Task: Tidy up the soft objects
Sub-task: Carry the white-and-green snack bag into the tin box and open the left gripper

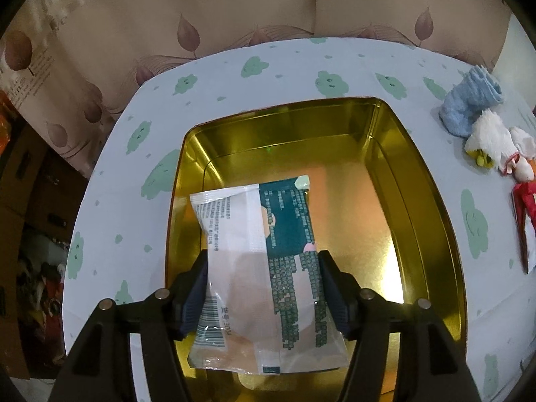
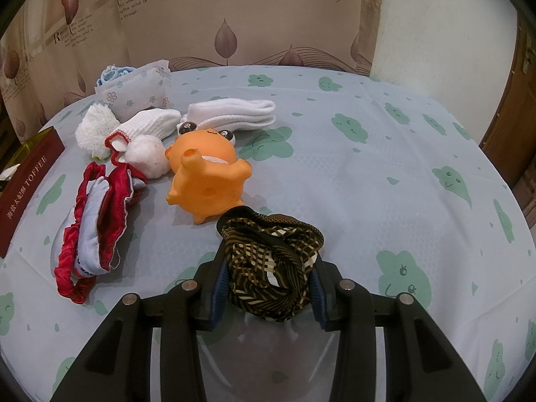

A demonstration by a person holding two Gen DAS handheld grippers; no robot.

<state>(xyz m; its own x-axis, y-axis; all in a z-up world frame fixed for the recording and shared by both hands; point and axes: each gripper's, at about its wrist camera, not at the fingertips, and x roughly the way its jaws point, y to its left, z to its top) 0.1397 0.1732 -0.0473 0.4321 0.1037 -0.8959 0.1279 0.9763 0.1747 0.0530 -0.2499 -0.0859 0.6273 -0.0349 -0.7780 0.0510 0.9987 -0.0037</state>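
Left gripper [image 1: 263, 296] open over gold tin [image 1: 432, 174], pads flanking but barely clear of sealed packet [image 1: 264, 261] lying inside tin; right gripper [image 2: 268, 288] clamped on brown patterned cloth [image 2: 273, 261] above tablecloth [image 2: 385, 154]; orange squeaky toy [image 2: 204, 181], white socks [image 2: 234, 114] nearby.

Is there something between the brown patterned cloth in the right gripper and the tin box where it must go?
The patterned cloth sits in the right gripper. The red-trimmed cloth lies between it and the tin box.
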